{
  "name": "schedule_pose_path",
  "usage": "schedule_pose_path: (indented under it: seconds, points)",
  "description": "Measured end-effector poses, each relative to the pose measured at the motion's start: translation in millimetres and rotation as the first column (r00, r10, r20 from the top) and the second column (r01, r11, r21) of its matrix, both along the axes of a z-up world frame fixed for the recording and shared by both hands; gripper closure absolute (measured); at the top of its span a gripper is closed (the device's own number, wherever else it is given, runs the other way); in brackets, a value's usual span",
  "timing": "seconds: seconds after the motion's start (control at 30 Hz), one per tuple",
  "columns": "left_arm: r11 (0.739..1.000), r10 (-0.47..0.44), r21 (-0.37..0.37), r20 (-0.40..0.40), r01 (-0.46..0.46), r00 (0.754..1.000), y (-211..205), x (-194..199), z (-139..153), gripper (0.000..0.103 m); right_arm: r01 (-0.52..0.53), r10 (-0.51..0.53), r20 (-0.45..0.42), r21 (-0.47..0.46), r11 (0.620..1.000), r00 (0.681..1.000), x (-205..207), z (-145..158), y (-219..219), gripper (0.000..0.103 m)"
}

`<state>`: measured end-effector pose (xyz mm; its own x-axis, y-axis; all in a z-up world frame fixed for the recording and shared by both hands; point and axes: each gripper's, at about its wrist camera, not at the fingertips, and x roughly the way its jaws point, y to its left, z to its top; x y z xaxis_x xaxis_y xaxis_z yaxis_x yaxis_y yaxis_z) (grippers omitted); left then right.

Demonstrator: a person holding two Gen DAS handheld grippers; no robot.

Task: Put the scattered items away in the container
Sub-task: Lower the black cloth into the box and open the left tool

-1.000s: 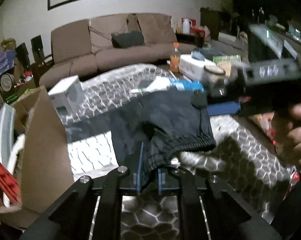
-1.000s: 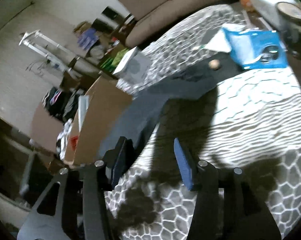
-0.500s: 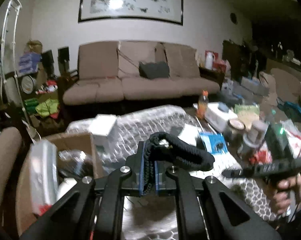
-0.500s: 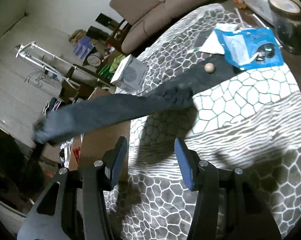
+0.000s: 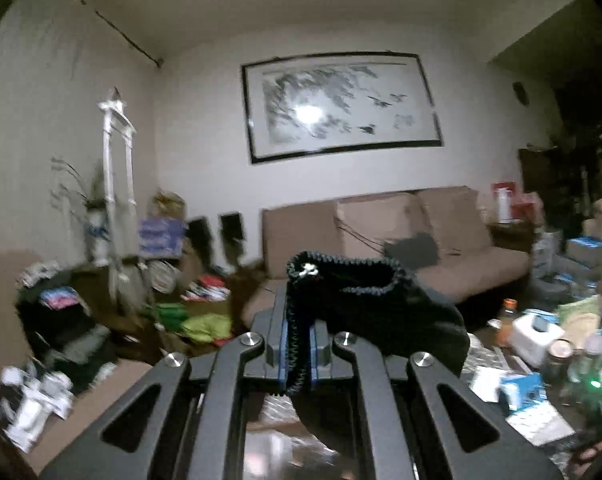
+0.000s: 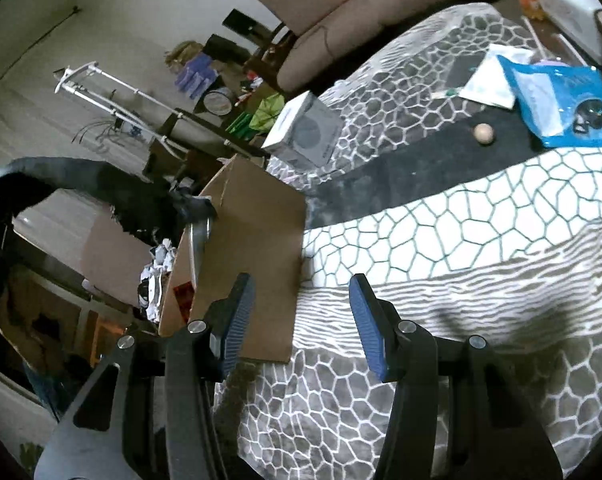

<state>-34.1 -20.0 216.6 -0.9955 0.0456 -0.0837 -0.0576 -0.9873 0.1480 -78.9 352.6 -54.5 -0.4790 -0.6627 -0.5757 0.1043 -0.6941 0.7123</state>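
My left gripper (image 5: 297, 354) is shut on the elastic waistband of a black garment (image 5: 377, 312), held high with the cloth drooping to the right and below. In the right wrist view the same black garment (image 6: 81, 184) hangs over the open cardboard box (image 6: 253, 248) at the left edge of the patterned cover. My right gripper (image 6: 301, 328) stands open above the cover beside the box flap, nothing between its blue pads. On the cover lie a small wooden ball (image 6: 483, 134), a blue packet (image 6: 561, 100) and a white carton (image 6: 305, 130).
A brown sofa (image 5: 381, 240) stands behind, under a framed picture (image 5: 341, 108). Clutter fills the floor at left. A crowded side table at right carries a white tissue box (image 5: 535, 334), jars and an orange-capped bottle (image 5: 507, 314). Crumpled items and something red (image 6: 183, 296) lie inside the box.
My left gripper has lifted the black garment off the cover and swung it left, over the box; its view tilted upward. The right gripper stayed open and barely moved.
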Motion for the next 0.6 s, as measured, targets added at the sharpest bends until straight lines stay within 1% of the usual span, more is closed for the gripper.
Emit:
schedule_pose_path:
  seconds: [0.07,0.1,0.17,0.23,0.27,0.33,0.4,0.43,0.5,0.6]
  points:
    - [1.000,0.022,-0.012,0.008,-0.022,1.000,-5,-6,-1,0.096,-0.012,0.012,-0.005,0.001,1.000,1.000,0,2,-5,0.055]
    - [0.999,0.031,-0.026,0.020,-0.031,0.999,-7,-8,-8,0.096,-0.018,0.018,-0.008,0.002,1.000,1.000,0,2,-7,0.055]
    - [0.997,0.051,-0.055,0.068,-0.047,0.996,-10,-9,-35,0.096,-0.028,0.028,-0.012,0.000,1.000,1.000,0,4,-11,0.055]
    - [0.995,0.075,-0.080,0.149,-0.064,0.986,-14,-7,-74,0.096,-0.034,0.034,-0.013,-0.004,0.999,0.999,1,5,-13,0.055]
    - [0.994,0.077,-0.087,0.206,-0.060,0.975,-18,-5,-94,0.096,-0.037,0.037,-0.014,-0.006,0.999,0.999,1,6,-14,0.055]
    - [0.993,0.096,-0.102,0.321,-0.067,0.942,-26,-1,-134,0.096,-0.042,0.042,-0.015,-0.011,0.999,0.999,2,7,-16,0.055]
    - [0.992,0.113,-0.093,0.418,-0.081,0.902,-38,5,-162,0.096,-0.051,0.051,-0.017,-0.008,0.999,0.999,3,8,-19,0.055]
    - [0.992,0.119,-0.091,0.455,-0.087,0.882,-42,8,-173,0.096,-0.055,0.055,-0.014,-0.001,0.998,0.998,3,8,-21,0.055]
    - [0.992,0.121,-0.103,0.513,-0.080,0.850,-46,11,-191,0.096,-0.062,0.062,-0.006,0.007,0.998,0.998,3,6,-24,0.055]
    - [0.990,0.126,-0.120,0.594,-0.068,0.794,-52,17,-218,0.094,-0.068,0.068,0.004,0.006,0.998,0.998,2,3,-26,0.055]
